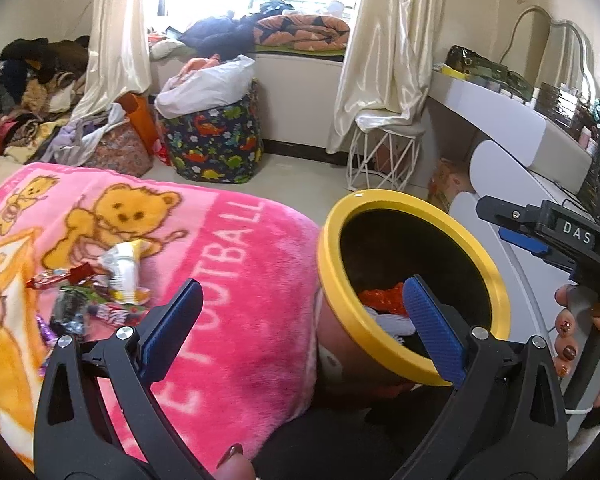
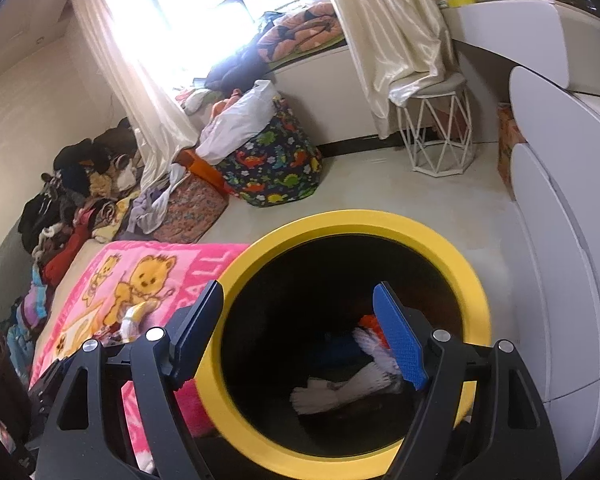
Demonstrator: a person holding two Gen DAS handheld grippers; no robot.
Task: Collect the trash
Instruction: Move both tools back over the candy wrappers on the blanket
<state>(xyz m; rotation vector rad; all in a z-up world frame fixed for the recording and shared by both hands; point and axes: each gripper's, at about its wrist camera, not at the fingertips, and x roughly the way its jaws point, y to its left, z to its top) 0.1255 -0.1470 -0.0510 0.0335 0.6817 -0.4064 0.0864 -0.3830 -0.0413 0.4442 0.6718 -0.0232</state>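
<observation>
I see wrappers (image 1: pixel 96 292) remaining on the pink blanket (image 1: pixel 240 280), left of the yellow-rimmed bin (image 1: pixel 496 280). My left gripper (image 1: pixel 300 328) is wide open, empty. My right gripper (image 2: pixel 300 332) gapes empty above the bin. Next, I should close low on one wrapper, avoiding the blanket pile.

wrappers (image 1: pixel 88 292) on blanket (image 1: pixel 236 280), bin (image 1: pixel 328 264) just right, trash (image 1: pixel 382 298) inside

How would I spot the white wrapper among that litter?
Start at the pink blanket with the bear. The wrappers lie just below the bear. The white wrapper is the crumpled white-and-yellow one at the pile's right edge; its neighbours are red, green or dark.
</observation>
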